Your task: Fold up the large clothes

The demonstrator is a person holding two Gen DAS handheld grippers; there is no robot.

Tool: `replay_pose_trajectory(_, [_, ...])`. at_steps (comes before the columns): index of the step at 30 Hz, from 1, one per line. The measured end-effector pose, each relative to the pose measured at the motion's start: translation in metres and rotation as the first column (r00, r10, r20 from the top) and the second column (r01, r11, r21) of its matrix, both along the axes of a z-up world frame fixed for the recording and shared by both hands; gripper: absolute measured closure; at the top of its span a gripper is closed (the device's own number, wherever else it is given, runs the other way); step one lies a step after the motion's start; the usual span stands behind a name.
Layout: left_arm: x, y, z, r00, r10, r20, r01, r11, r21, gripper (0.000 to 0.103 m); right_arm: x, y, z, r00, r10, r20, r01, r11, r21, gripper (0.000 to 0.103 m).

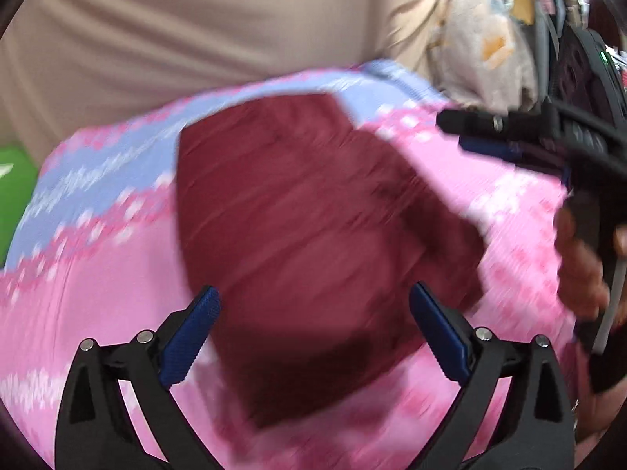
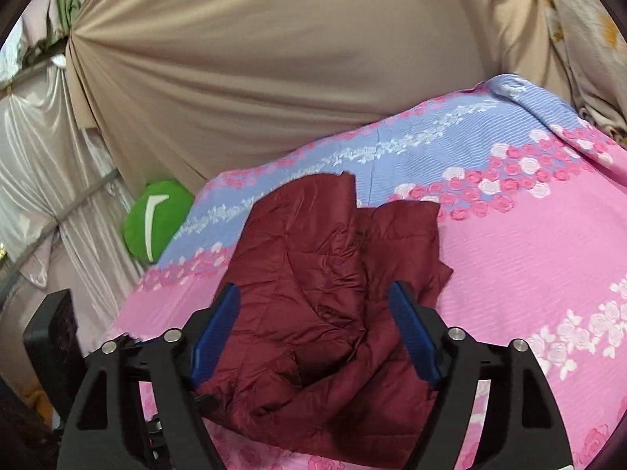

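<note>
A maroon quilted garment [image 2: 313,254] lies partly folded and crumpled on a bed covered by a pink and blue flowered sheet [image 2: 529,254]. My right gripper [image 2: 313,290] hovers over the garment's near part, jaws open, nothing pinched between the blue pads. The left wrist view is motion-blurred: the same garment [image 1: 313,196] fills its middle on the sheet [image 1: 78,274]. My left gripper [image 1: 313,293] stands wide open above it, holding nothing. At that view's right edge, a hand [image 1: 580,270] holds the right gripper [image 1: 462,133], which points left over the sheet.
A beige curtain [image 2: 274,58] hangs behind the bed. A green cushion [image 2: 156,219] sits at the bed's far left corner beside silvery drapes [image 2: 39,149]. A black box [image 2: 51,333] stands low on the left. A pale patterned cloth [image 1: 478,39] hangs at the back right.
</note>
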State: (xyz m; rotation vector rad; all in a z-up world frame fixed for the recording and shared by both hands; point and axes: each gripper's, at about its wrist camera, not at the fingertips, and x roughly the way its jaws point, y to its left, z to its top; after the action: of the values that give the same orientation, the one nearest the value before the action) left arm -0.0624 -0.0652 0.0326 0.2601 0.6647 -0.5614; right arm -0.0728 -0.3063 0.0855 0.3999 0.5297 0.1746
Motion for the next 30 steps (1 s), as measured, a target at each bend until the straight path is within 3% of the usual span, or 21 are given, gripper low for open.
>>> replay_pose_trajectory(4, [0.005, 0.022, -0.029, 0.995, 0.042, -0.093, -0.04, 0.999, 0.022, 0.008, 0.036, 0.012, -0.021, 0.996, 0.008, -0.09, -0.008, 1.0, -0.007, 0.026])
replay_pose_trajectory(7, [0.012, 0.027, -0.04, 0.992, 0.071, -0.109, -0.07, 0.997, 0.017, 0.008, 0.064, 0.015, -0.046, 0.983, 0.001, -0.186, -0.003, 1.0, -0.009, 0.03])
replay_pose_trajectory(8, [0.013, 0.028, -0.041, 0.992, 0.074, -0.103, -0.072, 0.997, 0.019, 0.008, 0.071, 0.016, -0.055, 0.975, 0.009, -0.221, -0.009, 1.0, -0.002, 0.053])
replay_pose_trajectory(9, [0.015, 0.027, -0.042, 0.993, 0.07, -0.092, -0.068, 0.997, 0.024, 0.013, 0.074, 0.017, -0.059, 0.972, 0.031, -0.233, -0.028, 0.999, 0.016, 0.083])
replay_pose_trajectory(11, [0.016, 0.022, -0.043, 0.995, 0.043, -0.088, -0.04, 0.998, 0.038, 0.029, 0.069, 0.011, -0.055, 0.976, 0.052, -0.211, -0.042, 0.998, 0.05, 0.097])
replay_pose_trajectory(15, [0.015, 0.009, -0.04, 0.997, 0.0, -0.074, 0.003, 0.999, 0.045, 0.032, 0.031, -0.021, -0.036, 0.995, -0.021, -0.093, 0.032, 0.991, 0.127, 0.1])
replay_pose_trajectory(20, [0.018, -0.013, -0.046, 0.998, -0.01, -0.058, 0.014, 0.998, 0.066, 0.027, 0.04, -0.04, -0.094, 0.965, -0.082, -0.249, 0.11, 0.989, 0.102, 0.101])
replay_pose_trajectory(23, [0.012, -0.007, -0.035, 0.997, -0.017, -0.081, 0.02, 0.999, 0.03, 0.029, 0.042, -0.036, -0.092, 0.959, -0.106, -0.262, 0.122, 0.992, 0.045, 0.1])
replay_pose_trajectory(25, [0.006, 0.01, -0.015, 0.995, -0.054, -0.085, 0.05, 0.997, -0.055, 0.029, 0.039, -0.033, -0.084, 0.959, -0.118, -0.258, 0.122, 0.992, -0.001, 0.098])
replay_pose_trajectory(28, [-0.003, 0.032, 0.014, 0.999, -0.038, -0.032, 0.034, 0.993, -0.116, 0.028, 0.02, -0.028, -0.062, 0.963, -0.163, -0.213, 0.153, 0.986, -0.065, 0.088])
replay_pose_trajectory(30, [-0.001, 0.04, 0.026, 1.0, -0.001, 0.007, 0.001, 0.992, -0.129, 0.027, 0.0, -0.018, -0.043, 0.974, -0.164, -0.155, 0.15, 0.984, -0.099, 0.074])
